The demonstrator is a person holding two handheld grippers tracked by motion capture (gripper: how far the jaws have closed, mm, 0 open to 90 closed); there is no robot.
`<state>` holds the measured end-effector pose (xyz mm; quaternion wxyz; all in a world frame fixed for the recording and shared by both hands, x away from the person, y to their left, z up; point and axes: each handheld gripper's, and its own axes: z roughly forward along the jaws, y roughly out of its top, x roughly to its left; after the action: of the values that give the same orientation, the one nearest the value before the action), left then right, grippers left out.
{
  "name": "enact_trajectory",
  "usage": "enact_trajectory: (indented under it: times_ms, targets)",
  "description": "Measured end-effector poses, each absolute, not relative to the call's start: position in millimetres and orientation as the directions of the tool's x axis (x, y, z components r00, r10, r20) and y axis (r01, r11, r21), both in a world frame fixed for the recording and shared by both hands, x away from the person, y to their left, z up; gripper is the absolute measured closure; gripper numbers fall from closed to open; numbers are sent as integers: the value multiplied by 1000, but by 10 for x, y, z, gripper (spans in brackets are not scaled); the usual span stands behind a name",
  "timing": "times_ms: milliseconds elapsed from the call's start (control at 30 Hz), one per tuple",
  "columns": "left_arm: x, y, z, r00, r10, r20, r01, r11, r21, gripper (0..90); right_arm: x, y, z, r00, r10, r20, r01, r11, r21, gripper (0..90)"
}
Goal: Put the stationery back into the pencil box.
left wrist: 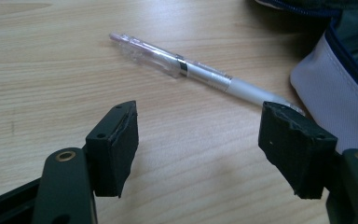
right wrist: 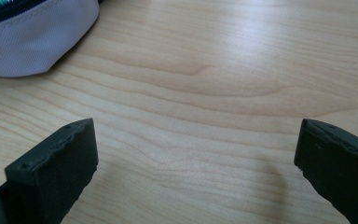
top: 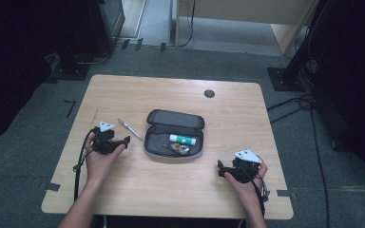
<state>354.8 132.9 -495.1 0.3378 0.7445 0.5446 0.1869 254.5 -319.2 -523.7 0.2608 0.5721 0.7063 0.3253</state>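
Observation:
An open pencil case (top: 173, 135) lies at the middle of the wooden table (top: 123, 185), its lid folded back; a white glue stick (top: 182, 139) and some small items lie inside. A clear and silver pen (top: 129, 129) lies on the table just left of the case. In the left gripper view the pen (left wrist: 191, 74) lies slantwise just beyond the jaws, and the case's grey edge (left wrist: 326, 88) is at the right. My left gripper (top: 123, 141) is open, a short way from the pen. My right gripper (top: 221, 169) is open over bare wood, right of the case (right wrist: 32, 42).
A dark round cable hole (top: 209, 93) sits near the table's far edge. Black stands and cables (top: 294, 102) are on the grey carpet to the right, and dark equipment (top: 81, 42) stands at the far left.

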Motion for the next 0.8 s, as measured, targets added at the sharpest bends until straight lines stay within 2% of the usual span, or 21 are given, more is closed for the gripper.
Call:
enact_trajectory:
  times_ms: [133,467,600,800]
  targets:
    - [3607,1241,-4958,313,946,-87,688,-162,707,253,2557,-3168,-5247,-214,977,-10,658,151,738,0]
    - [3853,1021,-4976,215,975,-60,716,-116,689,244,2559,-3174,-5250,-213,977,6,670,142,729,0]
    - [3911,924,-5018,198,980,-8,732,-142,666,233,2559,-3169,-5251,-215,977,1,669,146,729,0]
    - [3935,891,-5066,190,982,2,733,-144,665,222,2558,-3176,-5250,-218,976,8,671,143,728,0]
